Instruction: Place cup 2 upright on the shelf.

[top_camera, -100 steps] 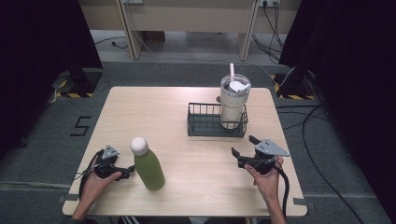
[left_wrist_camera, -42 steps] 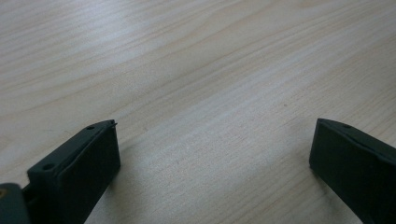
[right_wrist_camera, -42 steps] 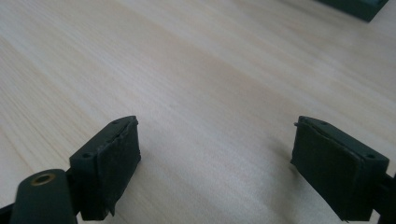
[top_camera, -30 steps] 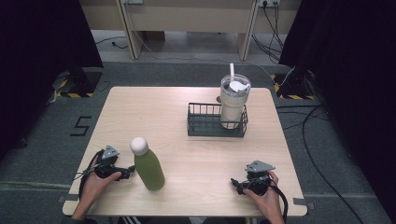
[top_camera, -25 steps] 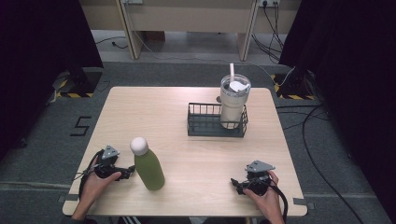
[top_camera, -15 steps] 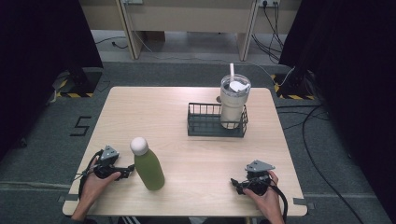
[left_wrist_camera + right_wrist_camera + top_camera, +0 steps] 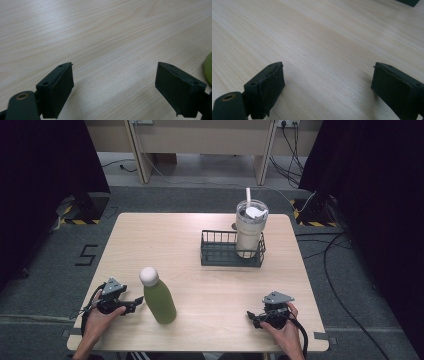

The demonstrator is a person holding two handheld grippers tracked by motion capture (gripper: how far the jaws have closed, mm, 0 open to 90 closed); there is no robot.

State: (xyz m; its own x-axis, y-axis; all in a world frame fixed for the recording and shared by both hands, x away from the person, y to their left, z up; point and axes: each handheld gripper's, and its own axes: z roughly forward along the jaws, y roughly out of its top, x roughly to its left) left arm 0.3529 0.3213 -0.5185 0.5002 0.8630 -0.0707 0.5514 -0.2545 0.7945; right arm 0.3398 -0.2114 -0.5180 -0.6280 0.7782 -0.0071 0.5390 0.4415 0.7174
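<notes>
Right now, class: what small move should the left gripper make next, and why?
Probably ease the left gripper sideways toward the green bottle. Its jaws, which have just been closing, stand apart over bare table with nothing between them; the bottle stands upright just beside them.

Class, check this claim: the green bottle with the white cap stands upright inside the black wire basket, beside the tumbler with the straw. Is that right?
Not quite. In the high view the green bottle stands upright on the table, beside the left gripper. The black wire basket holds the tumbler.
</notes>
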